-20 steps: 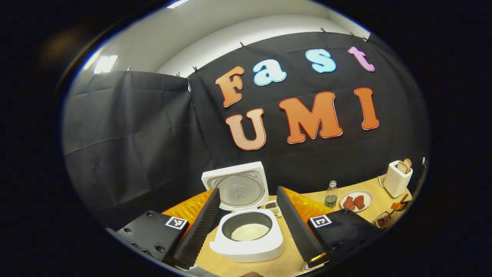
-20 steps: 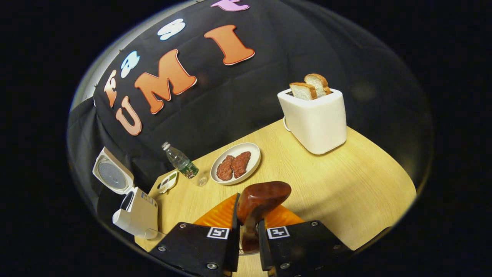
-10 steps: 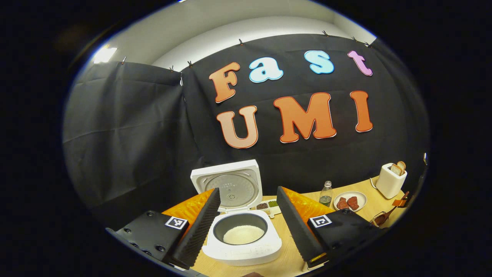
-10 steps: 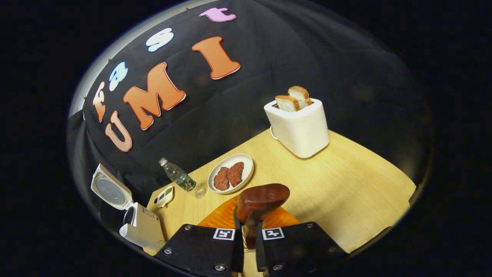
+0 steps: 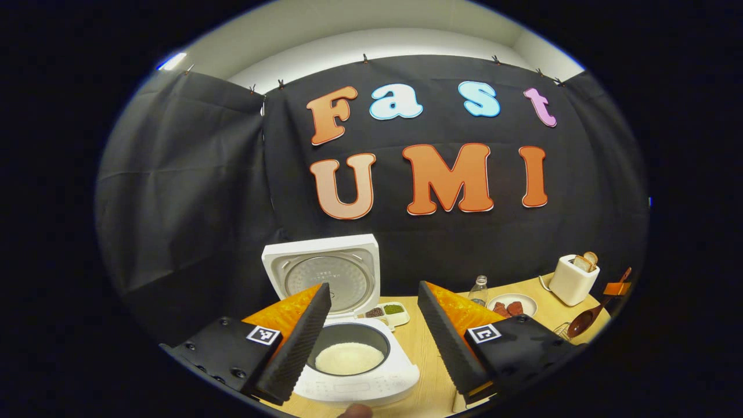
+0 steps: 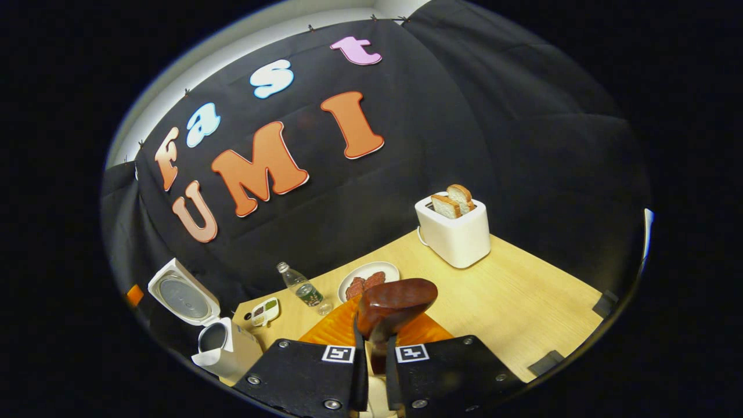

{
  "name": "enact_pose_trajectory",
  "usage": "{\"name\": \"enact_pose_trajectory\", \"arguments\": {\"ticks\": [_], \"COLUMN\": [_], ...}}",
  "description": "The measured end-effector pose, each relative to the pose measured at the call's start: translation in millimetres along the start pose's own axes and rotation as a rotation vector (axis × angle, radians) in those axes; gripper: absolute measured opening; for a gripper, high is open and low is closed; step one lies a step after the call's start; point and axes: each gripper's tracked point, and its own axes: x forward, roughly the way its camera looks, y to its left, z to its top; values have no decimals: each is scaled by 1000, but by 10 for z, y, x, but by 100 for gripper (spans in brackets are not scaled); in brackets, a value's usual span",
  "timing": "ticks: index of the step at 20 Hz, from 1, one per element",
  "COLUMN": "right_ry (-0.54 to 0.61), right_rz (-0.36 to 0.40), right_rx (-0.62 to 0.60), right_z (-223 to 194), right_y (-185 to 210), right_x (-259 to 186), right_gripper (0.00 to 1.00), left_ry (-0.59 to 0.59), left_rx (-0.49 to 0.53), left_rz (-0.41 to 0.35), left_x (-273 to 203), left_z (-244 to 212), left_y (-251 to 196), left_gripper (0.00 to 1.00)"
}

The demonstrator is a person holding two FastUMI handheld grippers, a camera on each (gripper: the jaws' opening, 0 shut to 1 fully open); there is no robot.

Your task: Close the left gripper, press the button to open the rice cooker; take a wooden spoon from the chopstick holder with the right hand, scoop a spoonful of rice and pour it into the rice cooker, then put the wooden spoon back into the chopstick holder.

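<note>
wooden table (image 6: pixel 522 290) under black cloth, rice cooker (image 5: pixel 354 371) open. right gripper (image 6: pixel 374 354) clamped on wooden spoon (image 6: pixel 395 302) by its stiff, light handle, bowl up; left gripper (image 5: pixel 371 342) spread wide, empty.

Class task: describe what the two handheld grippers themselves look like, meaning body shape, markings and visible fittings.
Left gripper: black blocky bodies with screws, a square black-and-white marker on each, orange ribbed panels behind ridged fingers. Right gripper: the same black bodies, screws, paired square markers and orange panels.

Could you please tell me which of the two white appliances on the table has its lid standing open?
The rice cooker, with rice showing in its pot; its lid stands upright behind. The toaster has no lid, only bread slices in its slots.
</note>
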Motion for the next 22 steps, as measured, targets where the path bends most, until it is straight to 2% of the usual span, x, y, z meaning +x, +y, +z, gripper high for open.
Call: {"name": "enact_pose_trajectory", "arguments": {"ticks": [8,13,15,16,17,20,22], "right_ry": [54,107,129,134,135,125,158], "right_rz": [35,35,3,6,7,15,19], "right_rx": [-76,-289,-429,-484,-537,-682,-794], "right_z": [-468,-940,-1157,-1234,-1297,-1479,-1680], "right_y": [600,801,747,794,828,914,915], "right_x": [-342,-267,-184,-150,-121,-89,-102], "right_gripper": [11,11,12,7,12,12,11], "left_ry": [36,84,84,78,75,79,97], "left_rx": [-96,-102,-88,-89,-91,-89,-94], "left_rz": [-82,-95,-72,-66,-58,-30,-14], "left_x": [199,210,165,132,100,10,-5], "left_z": [-197,-380,-389,-376,-380,-430,-506], "left_y": [162,288,383,403,422,512,576], "left_gripper": [99,99,100,99,99,100,100]}}
